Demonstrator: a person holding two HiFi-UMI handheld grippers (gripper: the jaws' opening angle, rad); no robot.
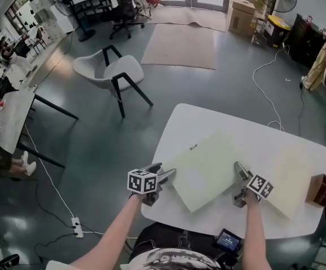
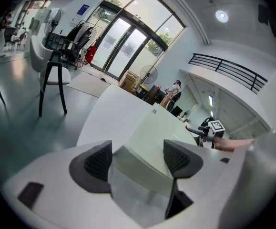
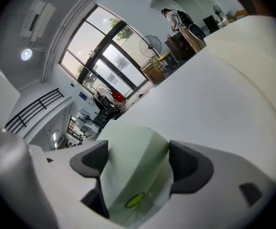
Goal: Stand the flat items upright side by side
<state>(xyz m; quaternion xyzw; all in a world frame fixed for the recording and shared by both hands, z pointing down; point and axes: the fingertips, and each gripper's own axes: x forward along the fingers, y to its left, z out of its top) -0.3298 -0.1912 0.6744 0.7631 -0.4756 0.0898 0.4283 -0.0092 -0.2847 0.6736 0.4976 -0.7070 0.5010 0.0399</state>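
Note:
A pale green flat board (image 1: 205, 167) lies flat in the middle of the white table (image 1: 208, 122). A cream board (image 1: 292, 179) lies flat to its right. My left gripper (image 1: 165, 173) is at the green board's left corner. In the left gripper view that corner (image 2: 161, 128) sits between the open jaws of the left gripper (image 2: 138, 159), and the pads stand off it. My right gripper (image 1: 237, 181) is at the board's right corner. The right gripper view shows the green board (image 3: 128, 147) between the jaws of the right gripper (image 3: 135, 163), pads apart from it.
A brown wooden holder (image 1: 320, 190) stands at the table's right edge. A small dark mark (image 1: 193, 147) lies on the table by the green board's far corner. A white chair (image 1: 109, 72) stands on the floor beyond the table.

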